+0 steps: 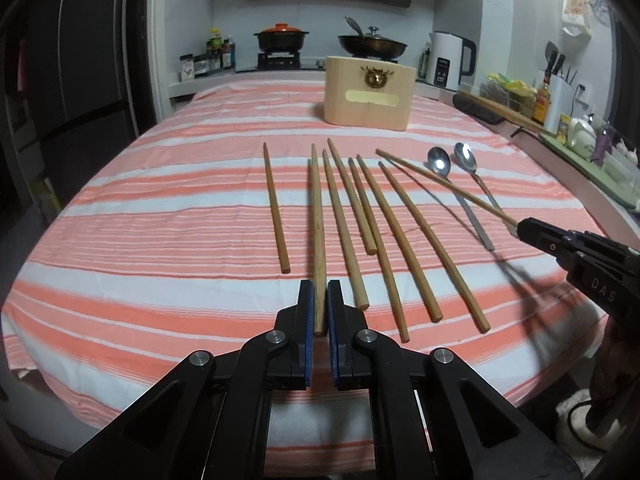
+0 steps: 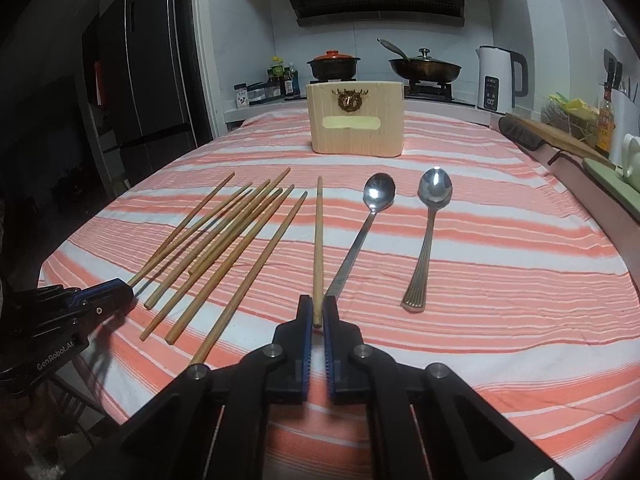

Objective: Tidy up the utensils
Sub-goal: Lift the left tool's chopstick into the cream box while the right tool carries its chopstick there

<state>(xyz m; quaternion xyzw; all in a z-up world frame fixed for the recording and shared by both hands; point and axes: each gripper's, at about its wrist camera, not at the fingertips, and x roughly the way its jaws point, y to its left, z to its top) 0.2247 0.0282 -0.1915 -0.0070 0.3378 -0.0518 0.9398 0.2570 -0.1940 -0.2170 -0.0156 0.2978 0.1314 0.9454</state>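
Observation:
Several wooden chopsticks (image 1: 348, 224) lie in a row on the striped cloth, with two metal spoons (image 2: 430, 232) to their right. My left gripper (image 1: 320, 300) is shut on the thick end of one chopstick (image 1: 317, 220), held just above the cloth. My right gripper (image 2: 317, 312) is shut on the end of another chopstick (image 2: 318, 240), which points toward the wooden utensil box (image 2: 356, 120). The right gripper also shows in the left wrist view (image 1: 520, 226), and the left gripper in the right wrist view (image 2: 128, 290).
The wooden utensil box (image 1: 368, 98) stands at the far middle of the table (image 1: 160, 184). Behind it are a stove with a pot (image 1: 282, 38) and pan, and a white kettle (image 2: 500, 78). A cutting board and bottles line the right counter.

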